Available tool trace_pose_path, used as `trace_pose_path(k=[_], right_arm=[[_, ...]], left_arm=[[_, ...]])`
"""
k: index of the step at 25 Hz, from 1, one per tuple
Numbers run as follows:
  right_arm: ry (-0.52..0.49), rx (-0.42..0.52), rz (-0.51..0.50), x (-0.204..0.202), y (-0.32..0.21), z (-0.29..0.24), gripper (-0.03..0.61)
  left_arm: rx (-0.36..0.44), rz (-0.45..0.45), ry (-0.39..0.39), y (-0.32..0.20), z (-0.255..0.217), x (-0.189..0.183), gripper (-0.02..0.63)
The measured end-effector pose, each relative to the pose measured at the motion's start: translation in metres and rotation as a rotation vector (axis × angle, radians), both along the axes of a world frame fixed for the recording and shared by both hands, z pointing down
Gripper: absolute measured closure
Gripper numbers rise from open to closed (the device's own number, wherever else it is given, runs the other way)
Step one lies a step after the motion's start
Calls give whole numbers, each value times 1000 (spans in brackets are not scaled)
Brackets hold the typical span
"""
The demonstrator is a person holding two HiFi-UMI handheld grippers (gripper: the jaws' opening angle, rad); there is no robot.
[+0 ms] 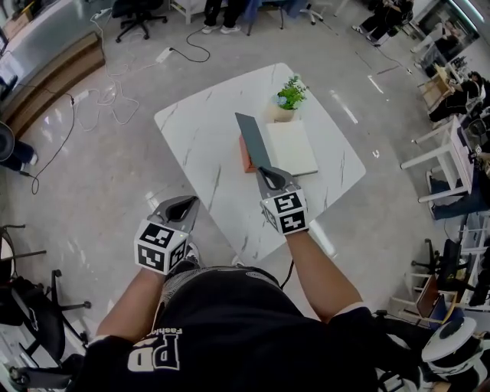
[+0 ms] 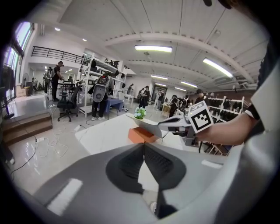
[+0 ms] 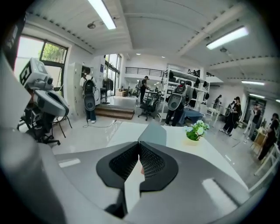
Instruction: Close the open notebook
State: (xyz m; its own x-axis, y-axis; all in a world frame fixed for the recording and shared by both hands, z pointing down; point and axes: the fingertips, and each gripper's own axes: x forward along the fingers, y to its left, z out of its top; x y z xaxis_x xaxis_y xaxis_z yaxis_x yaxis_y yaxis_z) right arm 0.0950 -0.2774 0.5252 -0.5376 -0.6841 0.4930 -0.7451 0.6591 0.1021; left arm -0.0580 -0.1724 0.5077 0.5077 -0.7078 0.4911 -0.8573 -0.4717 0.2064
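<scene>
Right gripper (image 1: 266, 173) jaws are pinching the raised grey cover (image 1: 253, 142) of the notebook (image 1: 292, 148), its edge hiding between them. Notebook is lying open on the white desk (image 1: 199, 145) near a pot (image 1: 283, 113) holding a plant (image 1: 292, 93). Left gripper (image 1: 191, 203) jaws are resting together, empty, off-desk.

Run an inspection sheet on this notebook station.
Surface: white marble table on a glossy floor.
Job's things: notebook open, pages up; grey cover lifted steeply.
Clutter: plant beyond the notebook; orange item beside the cover, identity unclear.
Grippers: right hand-held gripper shut on the cover's near edge; left hand-held gripper shut, empty, off the table.
Cables: loose cables and power strip on the floor left of the table.
Surroundings: chair, desks, people at the far edge.
</scene>
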Motion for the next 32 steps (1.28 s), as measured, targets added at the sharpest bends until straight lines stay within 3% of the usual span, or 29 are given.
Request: trace_pose_path(k=[8, 24, 32], right_arm=[[-172, -39, 95, 33, -11, -22, 569], [-296, -56, 222, 103, -31, -37, 569], [-311, -63, 284, 134, -44, -33, 569]], left_arm=[[13, 31, 2, -1, -4, 22, 555], [19, 54, 3, -5, -5, 56, 555], [14, 55, -1, -9, -5, 63, 555]])
